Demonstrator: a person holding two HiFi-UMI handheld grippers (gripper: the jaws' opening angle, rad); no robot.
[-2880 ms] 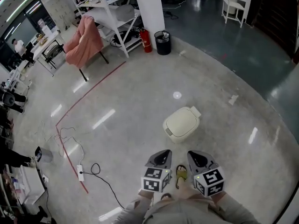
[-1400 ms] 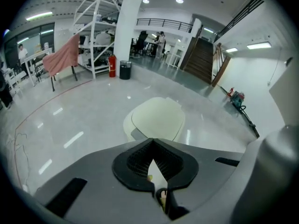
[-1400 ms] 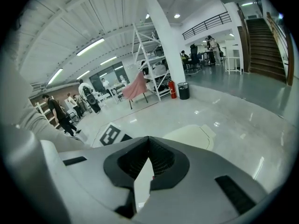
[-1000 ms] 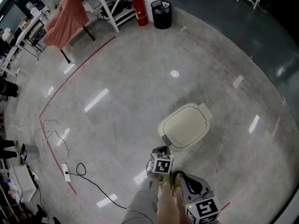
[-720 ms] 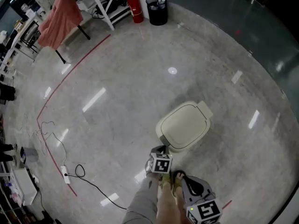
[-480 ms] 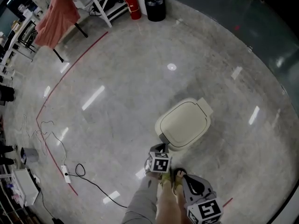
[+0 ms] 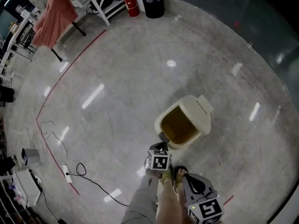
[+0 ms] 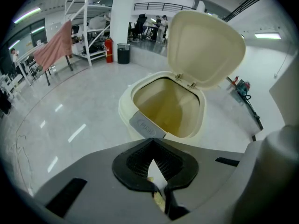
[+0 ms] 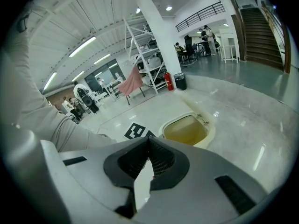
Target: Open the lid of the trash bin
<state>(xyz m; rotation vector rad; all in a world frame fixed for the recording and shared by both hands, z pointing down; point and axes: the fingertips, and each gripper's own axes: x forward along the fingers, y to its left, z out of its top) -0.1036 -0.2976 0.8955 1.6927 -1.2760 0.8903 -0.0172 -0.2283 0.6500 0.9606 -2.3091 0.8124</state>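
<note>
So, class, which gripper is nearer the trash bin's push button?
Left. The left gripper is right at the push button; the right gripper hangs further back.

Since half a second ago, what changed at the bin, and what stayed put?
The lid has swung up and back; the trash bin now stands open. The left gripper stayed close to the push button, jaws together, and the right gripper stayed behind it, shut and empty. The bin has not moved.
</note>
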